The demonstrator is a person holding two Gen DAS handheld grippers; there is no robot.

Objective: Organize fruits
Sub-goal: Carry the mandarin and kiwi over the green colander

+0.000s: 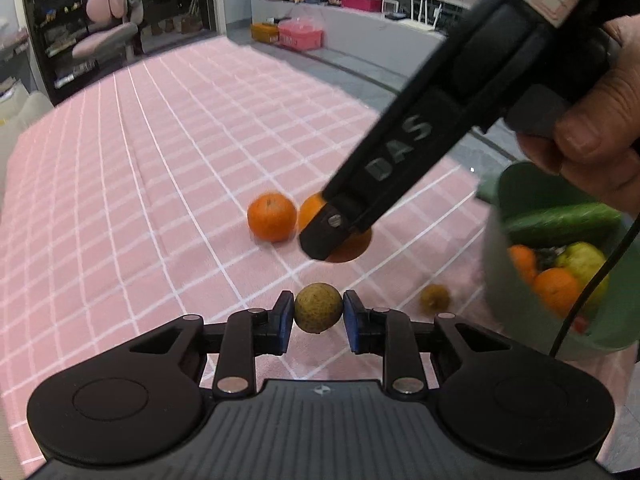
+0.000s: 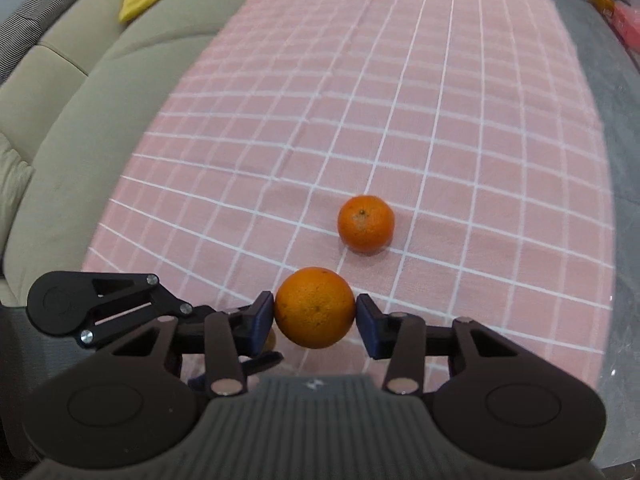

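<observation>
On the pink checked desk, the left gripper jaws clamp a small brownish fruit, the right gripper jaws clamp an orange, one tangerine lies placed, and the green bowl holds several more unsorted.

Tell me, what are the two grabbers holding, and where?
The left gripper pinches a small brownish-green fruit across its middle; the right gripper pinches an orange by its sides.
</observation>
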